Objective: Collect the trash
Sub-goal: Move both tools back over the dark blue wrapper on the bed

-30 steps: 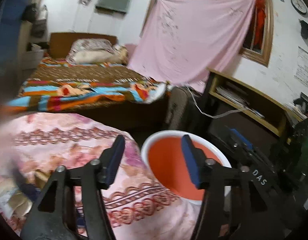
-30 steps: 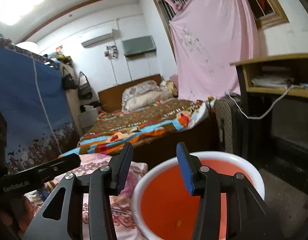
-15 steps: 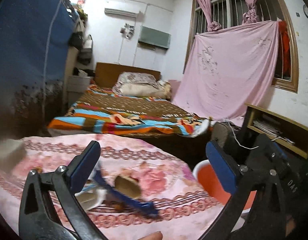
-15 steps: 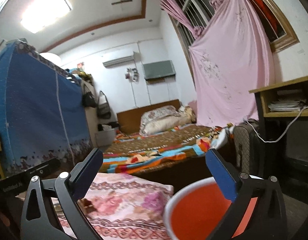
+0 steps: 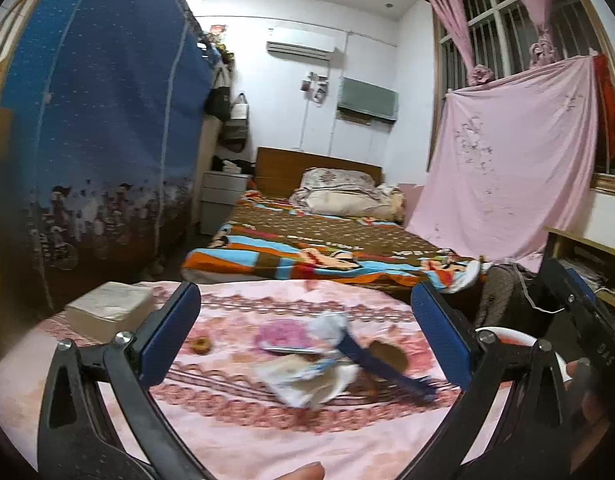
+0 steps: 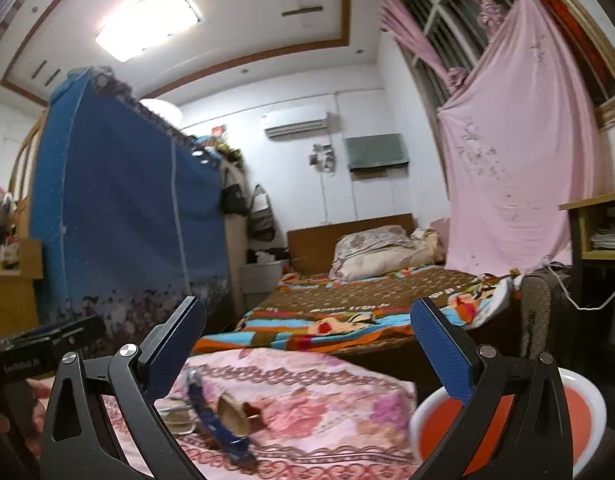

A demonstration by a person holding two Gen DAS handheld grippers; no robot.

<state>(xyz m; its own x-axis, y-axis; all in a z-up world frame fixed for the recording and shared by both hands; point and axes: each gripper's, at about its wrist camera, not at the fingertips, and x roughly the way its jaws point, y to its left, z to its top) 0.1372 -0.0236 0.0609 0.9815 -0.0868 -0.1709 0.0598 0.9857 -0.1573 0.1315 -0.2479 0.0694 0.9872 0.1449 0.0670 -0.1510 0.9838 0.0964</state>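
A heap of trash lies on the table's pink floral cloth [image 5: 267, 440]: white crumpled wrappers [image 5: 307, 380], a long blue wrapper [image 5: 383, 372], a brown scrap [image 5: 389, 354] and a small brown round bit [image 5: 200, 345]. My left gripper [image 5: 307, 336] hangs open just before the heap, with nothing between its fingers. My right gripper [image 6: 307, 348] is open and empty too. It is off the table's right side, above the white bucket with an orange inside [image 6: 583, 384]. The blue wrapper [image 6: 215, 420] and the brown scrap [image 6: 235, 412] lie low on its left.
A pale box [image 5: 107, 308] sits on the table's far left corner. The bucket's rim [image 5: 507, 334] shows at the table's right edge. Beyond are a bed [image 5: 327, 240], a blue wardrobe [image 5: 107, 120] and a wooden shelf [image 6: 599, 232].
Both grippers' jaws have spread from half shut to wide. Both views have swung left, away from the bucket and onto the table with the trash heap.
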